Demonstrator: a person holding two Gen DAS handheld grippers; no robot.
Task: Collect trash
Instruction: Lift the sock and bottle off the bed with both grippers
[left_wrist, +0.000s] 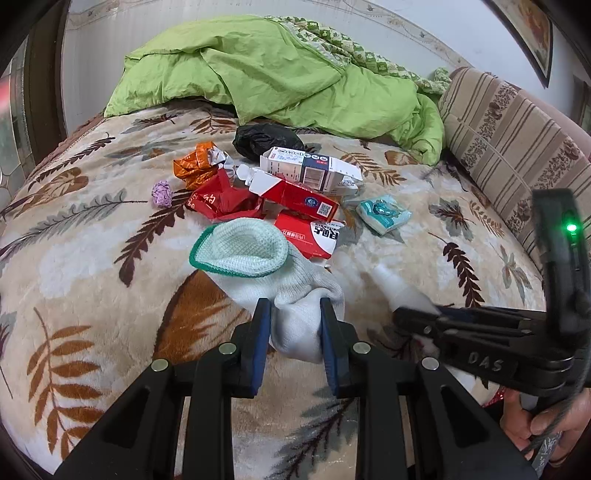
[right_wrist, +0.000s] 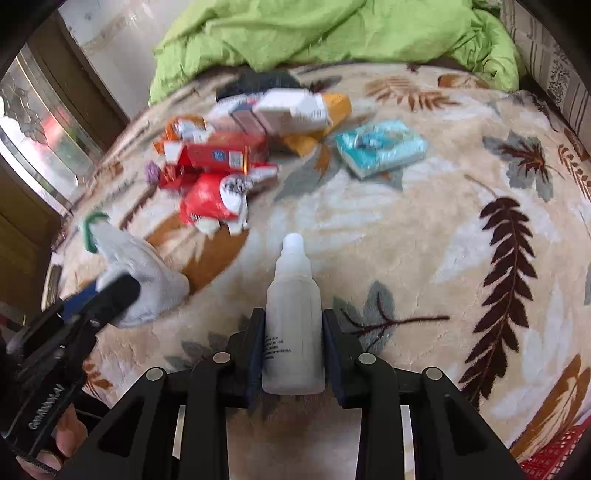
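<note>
Leaf-print bed (left_wrist: 92, 229), carton pile (left_wrist: 280, 199) ahead, left gripper (left_wrist: 295, 314) jaws holding sock (left_wrist: 273, 273), right gripper (right_wrist: 293, 325) jaws holding bottle (right_wrist: 293, 295)

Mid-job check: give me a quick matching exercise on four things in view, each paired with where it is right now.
Things:
1. white knit glove with green cuff
2. translucent white plastic dropper bottle
3. teal tissue packet
4. crumpled lilac paper ball

Places:
A. clamped in right gripper
B. on the blanket, right of the carton pile
C. clamped in left gripper
D. on the blanket, left of the carton pile

Pairs: 1-C, 2-A, 3-B, 4-D
</note>
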